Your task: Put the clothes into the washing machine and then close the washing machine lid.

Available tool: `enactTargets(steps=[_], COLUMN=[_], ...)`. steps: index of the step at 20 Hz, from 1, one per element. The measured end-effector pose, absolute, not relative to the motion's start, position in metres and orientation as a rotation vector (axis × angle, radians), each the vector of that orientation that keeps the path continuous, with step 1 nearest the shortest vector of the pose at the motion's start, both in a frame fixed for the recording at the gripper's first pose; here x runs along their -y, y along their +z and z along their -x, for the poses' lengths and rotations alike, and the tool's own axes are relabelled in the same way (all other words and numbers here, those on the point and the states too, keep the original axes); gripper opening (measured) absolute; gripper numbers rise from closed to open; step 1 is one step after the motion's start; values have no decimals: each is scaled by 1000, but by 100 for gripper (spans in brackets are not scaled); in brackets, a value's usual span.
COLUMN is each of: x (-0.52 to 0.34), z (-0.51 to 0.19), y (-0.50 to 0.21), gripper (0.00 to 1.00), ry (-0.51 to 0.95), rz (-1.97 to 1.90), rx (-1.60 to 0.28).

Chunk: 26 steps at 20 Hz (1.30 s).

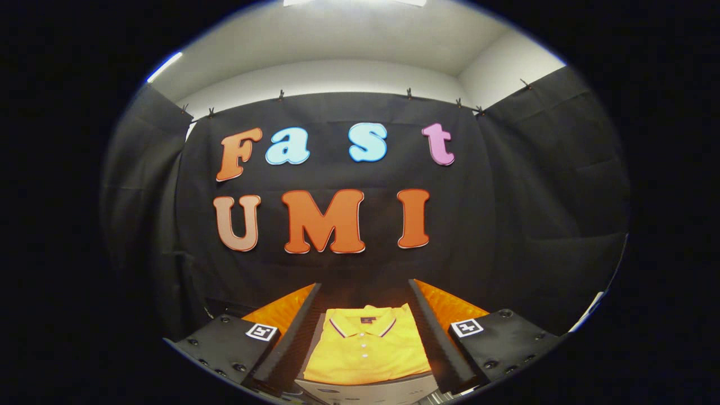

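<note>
A folded yellow polo shirt [365, 349] with a striped collar lies flat on a light surface, seen between and below my two fingers. My gripper [364, 293] is open, its fingers spread wide to either side of the shirt and not touching it. A pale panel [365, 391], perhaps the top of the washing machine, shows just under the shirt's near edge; I cannot tell what it is.
The black cloth wall [506, 225] of the booth stands close behind the shirt and wraps round both sides. Above it are white walls and a ceiling light [354, 3].
</note>
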<state>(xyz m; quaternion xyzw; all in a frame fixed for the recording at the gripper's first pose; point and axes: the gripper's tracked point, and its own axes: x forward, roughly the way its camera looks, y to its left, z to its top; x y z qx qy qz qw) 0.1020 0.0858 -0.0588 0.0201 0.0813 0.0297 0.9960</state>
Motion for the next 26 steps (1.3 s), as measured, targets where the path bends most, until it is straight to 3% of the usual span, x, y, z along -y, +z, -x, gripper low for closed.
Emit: enactTargets(steps=[6, 13, 23, 26], x=[-86, -80, -86, -85], z=[-192, -220, -233, -235], y=[-138, -250, -321, -326], gripper=[96, 97, 97, 97], ry=[63, 46, 99, 110], rz=[-91, -92, -31, -37], rx=[-425, -711, -894, -856])
